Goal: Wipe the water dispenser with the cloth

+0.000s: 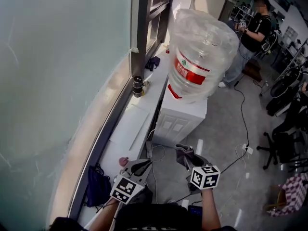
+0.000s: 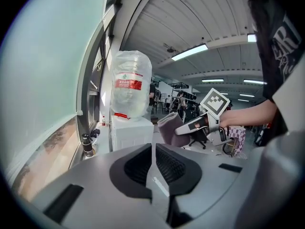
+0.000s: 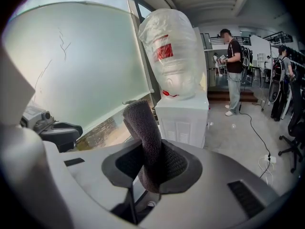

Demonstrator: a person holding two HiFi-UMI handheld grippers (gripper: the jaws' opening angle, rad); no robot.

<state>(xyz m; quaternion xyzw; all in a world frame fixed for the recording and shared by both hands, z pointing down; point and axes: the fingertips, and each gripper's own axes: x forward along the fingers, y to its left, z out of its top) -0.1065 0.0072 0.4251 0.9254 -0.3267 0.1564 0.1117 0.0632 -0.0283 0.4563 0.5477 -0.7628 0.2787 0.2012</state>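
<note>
The white water dispenser stands by the window wall, topped by a plastic-wrapped bottle with a red label. It stands a stretch ahead of both grippers, which are low in the head view. My right gripper is shut on a grey cloth, and the cloth sticks up from between the pads in the right gripper view. The dispenser lies beyond it. My left gripper is shut on nothing, its pads almost touching. The left gripper view shows the dispenser and the cloth.
A frosted window with a white sill runs along the left, with a dark bottle on the sill. Cables lie on the floor. A person stands behind the dispenser. Office chairs stand at the right.
</note>
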